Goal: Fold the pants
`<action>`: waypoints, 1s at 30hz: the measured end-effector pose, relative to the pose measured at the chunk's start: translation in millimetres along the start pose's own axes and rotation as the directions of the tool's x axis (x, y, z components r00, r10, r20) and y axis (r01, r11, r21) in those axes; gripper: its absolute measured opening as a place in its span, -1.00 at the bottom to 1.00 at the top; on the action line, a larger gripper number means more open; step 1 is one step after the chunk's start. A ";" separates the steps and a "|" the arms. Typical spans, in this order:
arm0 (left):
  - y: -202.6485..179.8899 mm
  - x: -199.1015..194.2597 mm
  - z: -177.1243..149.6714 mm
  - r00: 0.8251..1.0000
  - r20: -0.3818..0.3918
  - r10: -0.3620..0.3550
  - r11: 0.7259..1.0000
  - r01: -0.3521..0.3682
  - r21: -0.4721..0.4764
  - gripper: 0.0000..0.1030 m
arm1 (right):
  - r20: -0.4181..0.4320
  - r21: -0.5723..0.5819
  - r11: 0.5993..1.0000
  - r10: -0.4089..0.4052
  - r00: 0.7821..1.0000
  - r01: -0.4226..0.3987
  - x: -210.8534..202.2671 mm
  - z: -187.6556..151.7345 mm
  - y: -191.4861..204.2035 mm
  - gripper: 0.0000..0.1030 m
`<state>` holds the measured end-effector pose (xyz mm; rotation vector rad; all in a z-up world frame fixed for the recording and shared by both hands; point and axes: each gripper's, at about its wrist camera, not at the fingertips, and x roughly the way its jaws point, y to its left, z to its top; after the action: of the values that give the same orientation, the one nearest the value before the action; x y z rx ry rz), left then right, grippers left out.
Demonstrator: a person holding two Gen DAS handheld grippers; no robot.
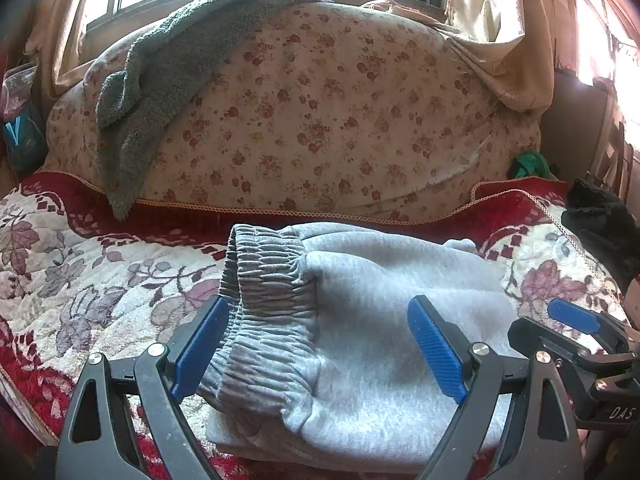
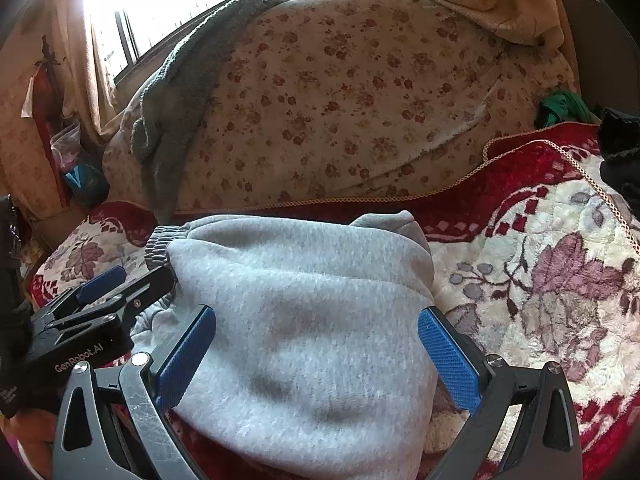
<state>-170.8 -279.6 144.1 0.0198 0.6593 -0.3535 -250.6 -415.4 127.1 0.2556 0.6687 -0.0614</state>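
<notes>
Left wrist view: the grey pants (image 1: 360, 320) lie folded into a thick bundle on the red-and-cream floral blanket (image 1: 80, 272) that covers the bed, with the ribbed elastic waistband (image 1: 268, 280) turned up on the bundle's left side. The left tool (image 1: 320, 352) hangs low over the near part of the bundle with its jaws spread wide; one blue pad (image 1: 200, 352) sits just beside the waistband, the other (image 1: 436, 352) over the smooth fleece, and nothing is gripped between them. At the right edge of this view the right tool (image 1: 576, 320) shows beside the bundle.

In the right wrist view the right tool (image 2: 320, 360) is likewise spread wide, its pads (image 2: 448, 360) straddling the near right end of the pants (image 2: 304, 320), holding nothing. The bundle's right edge is a rounded fold, and a small lobe of fabric pokes up at its far corner. The left tool (image 2: 104, 284) appears at the left, close to the waistband (image 2: 164, 240).

Bare blanket (image 2: 540, 280) stretches to the right of the pants and on the left as well. A strip of red border separates the bundle's far edge from a large floral-print cushion (image 1: 320, 112), which walls off the back. A grey-green fuzzy throw (image 1: 160, 80) drapes over the cushion's left shoulder. A green cloth (image 1: 528, 164) is tucked at the cushion's right foot, and a black item (image 1: 600, 224) rests at the blanket's right edge.
</notes>
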 end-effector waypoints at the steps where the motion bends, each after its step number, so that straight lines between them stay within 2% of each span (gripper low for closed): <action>1: 0.7 -0.1 0.1 1.000 -0.003 0.000 1.000 0.000 0.001 0.76 | 0.000 0.000 1.000 0.001 1.000 -0.001 0.1 -0.3 0.1 1.00; 30: -2.7 2.2 -0.8 1.000 -0.006 -0.012 1.000 0.012 0.027 0.76 | -0.013 -0.002 1.000 -0.001 1.000 0.001 4.2 -1.3 -0.7 1.00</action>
<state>-170.5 -282.7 142.4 0.0424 0.6607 -0.3741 -248.2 -415.7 123.3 0.2536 0.6820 -0.0601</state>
